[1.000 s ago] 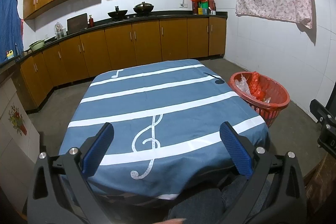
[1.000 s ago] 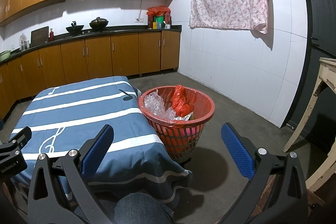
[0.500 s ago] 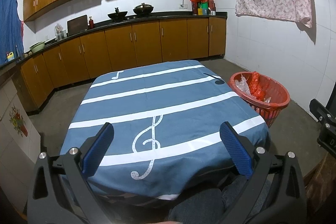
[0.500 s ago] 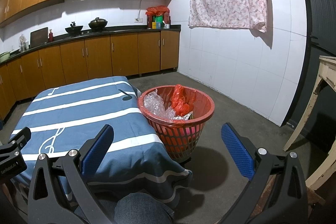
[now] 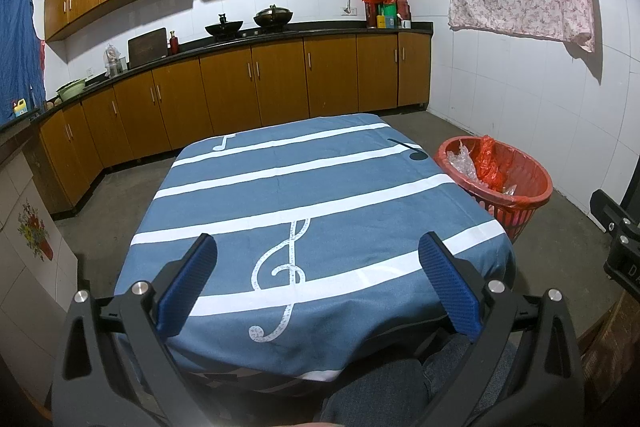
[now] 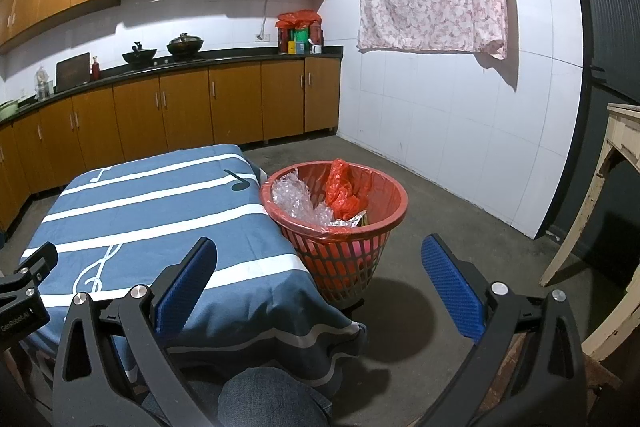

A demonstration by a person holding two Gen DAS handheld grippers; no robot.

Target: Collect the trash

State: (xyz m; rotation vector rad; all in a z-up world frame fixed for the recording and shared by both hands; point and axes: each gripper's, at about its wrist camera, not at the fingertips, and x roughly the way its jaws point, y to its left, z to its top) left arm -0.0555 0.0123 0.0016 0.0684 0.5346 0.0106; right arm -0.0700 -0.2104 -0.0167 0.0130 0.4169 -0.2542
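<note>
The left tool (image 5: 318, 283) is spread wide with nothing between its blue pads, held over the near edge of the table (image 5: 320, 195), whose blue cloth carries white stripes, a treble clef and music notes. The right tool (image 6: 319, 285) is likewise wide apart and empty, aimed past the table's corner. At its 12 o'clock the red basket (image 6: 334, 227) stands on the floor just beside the table, holding clear crinkled plastic (image 6: 296, 201), a red bag (image 6: 344, 187) and a bit of foil wrapper. In the left view the basket sits at 2 o'clock. Only the right view shows a pale wooden furniture leg (image 6: 600, 187) at 3 o'clock and partly readable white lettering, "GenRobot.AI" as far as it can be made out, on the other tool's body at 9 o'clock.
</note>
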